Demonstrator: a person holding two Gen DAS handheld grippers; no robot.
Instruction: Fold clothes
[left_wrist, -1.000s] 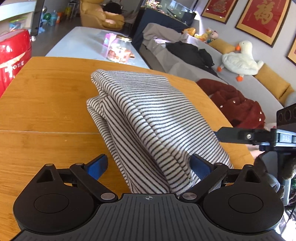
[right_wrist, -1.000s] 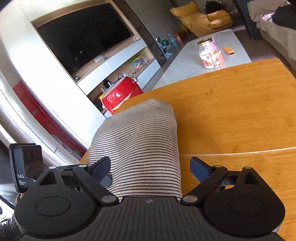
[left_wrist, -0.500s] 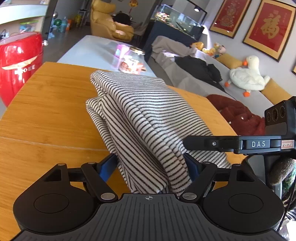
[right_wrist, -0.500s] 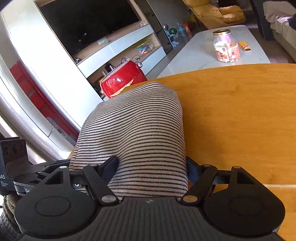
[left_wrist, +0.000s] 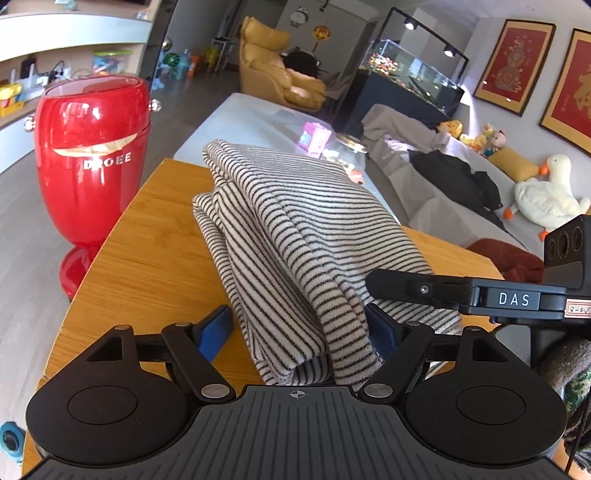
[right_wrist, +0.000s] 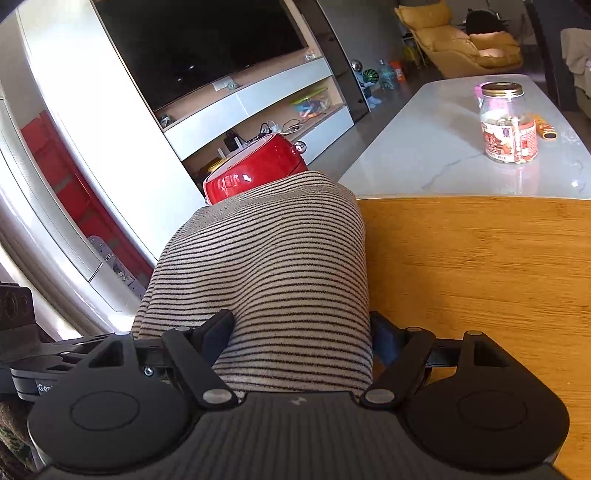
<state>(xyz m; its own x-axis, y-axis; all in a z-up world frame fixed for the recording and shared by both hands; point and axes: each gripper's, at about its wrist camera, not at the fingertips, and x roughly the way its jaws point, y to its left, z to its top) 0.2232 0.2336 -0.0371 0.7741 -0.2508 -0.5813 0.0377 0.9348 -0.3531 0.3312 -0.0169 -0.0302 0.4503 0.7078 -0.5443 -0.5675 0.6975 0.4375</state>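
A folded black-and-white striped garment (left_wrist: 295, 221) lies in a thick bundle on the wooden table (left_wrist: 155, 258). My left gripper (left_wrist: 299, 325) is shut on its near end, blue pads against both sides of the folds. In the right wrist view the same garment (right_wrist: 266, 258) bulges up between the pads of my right gripper (right_wrist: 299, 328), which is shut on another edge of it. The right gripper's black frame (left_wrist: 517, 299) reaches in from the right in the left wrist view. The bundle sits near the table's rounded end.
A red bin (left_wrist: 92, 166) stands on the floor just past the table's edge. Beyond is a white coffee table (right_wrist: 424, 155) with a jar (right_wrist: 508, 122). A grey sofa with clothes and a duck plush (left_wrist: 546, 199) runs along the right.
Both grippers went from wide open around the garment to shut on it. The bundle has slid with them across the table toward the end by the red bin.
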